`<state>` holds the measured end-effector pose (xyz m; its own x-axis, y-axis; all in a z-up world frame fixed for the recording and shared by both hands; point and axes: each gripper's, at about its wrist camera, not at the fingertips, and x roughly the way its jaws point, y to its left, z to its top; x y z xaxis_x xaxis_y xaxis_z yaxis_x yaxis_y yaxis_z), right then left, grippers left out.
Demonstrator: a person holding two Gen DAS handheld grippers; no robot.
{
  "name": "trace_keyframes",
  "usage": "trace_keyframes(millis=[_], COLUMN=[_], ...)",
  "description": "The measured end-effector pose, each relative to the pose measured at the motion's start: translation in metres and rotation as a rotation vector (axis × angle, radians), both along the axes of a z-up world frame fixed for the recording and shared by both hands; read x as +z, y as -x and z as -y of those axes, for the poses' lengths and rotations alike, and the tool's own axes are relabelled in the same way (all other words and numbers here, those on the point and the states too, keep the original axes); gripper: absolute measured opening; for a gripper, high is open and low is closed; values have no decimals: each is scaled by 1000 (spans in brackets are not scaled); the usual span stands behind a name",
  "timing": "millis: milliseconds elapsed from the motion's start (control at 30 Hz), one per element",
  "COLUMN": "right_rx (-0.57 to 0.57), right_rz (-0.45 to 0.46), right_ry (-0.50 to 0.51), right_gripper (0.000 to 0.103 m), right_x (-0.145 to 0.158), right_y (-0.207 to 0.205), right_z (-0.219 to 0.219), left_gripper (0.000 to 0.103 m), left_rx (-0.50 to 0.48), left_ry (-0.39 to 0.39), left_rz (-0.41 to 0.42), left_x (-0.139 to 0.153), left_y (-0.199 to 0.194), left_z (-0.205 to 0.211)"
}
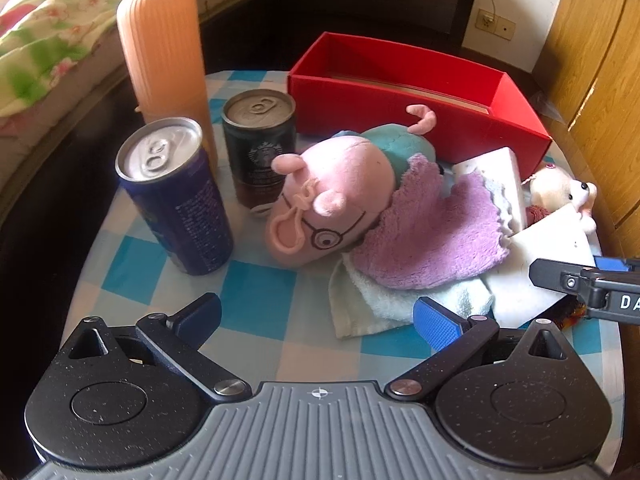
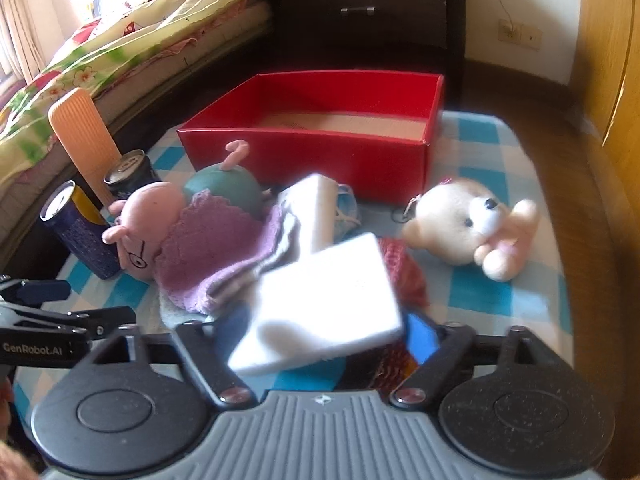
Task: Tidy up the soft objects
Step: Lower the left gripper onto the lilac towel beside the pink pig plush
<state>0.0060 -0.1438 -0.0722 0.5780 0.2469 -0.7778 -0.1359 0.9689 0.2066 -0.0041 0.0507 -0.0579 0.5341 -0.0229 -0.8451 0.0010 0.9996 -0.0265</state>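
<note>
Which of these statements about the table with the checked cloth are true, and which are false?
1. The teddy bear lies inside the red box. False: the teddy bear lies on the table, beside the red box.
2. Both drink cans stand upright. True: the blue can and the Starbucks can.
3. The purple cloth lies under the pig plush. False: the purple cloth is draped over the pig plush.
4. The left gripper has open fingers with nothing between them. True.
</note>
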Motion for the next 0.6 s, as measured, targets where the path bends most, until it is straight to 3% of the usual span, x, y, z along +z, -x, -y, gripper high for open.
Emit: trace_keyframes(millis=[300,600], right_rx=[35,63], right_rz=[-31,-52], right_ry=[-145,-225], right_gripper=[17,7], right_x=[7,10], right_y=[1,8], right_z=[3,10], left_gripper=[98,98], left_rx=[12,39], left_ry=[6,5], left_rz=[-12,13], left_x=[-1,9], left_y=[1,0], left_z=[-9,-34])
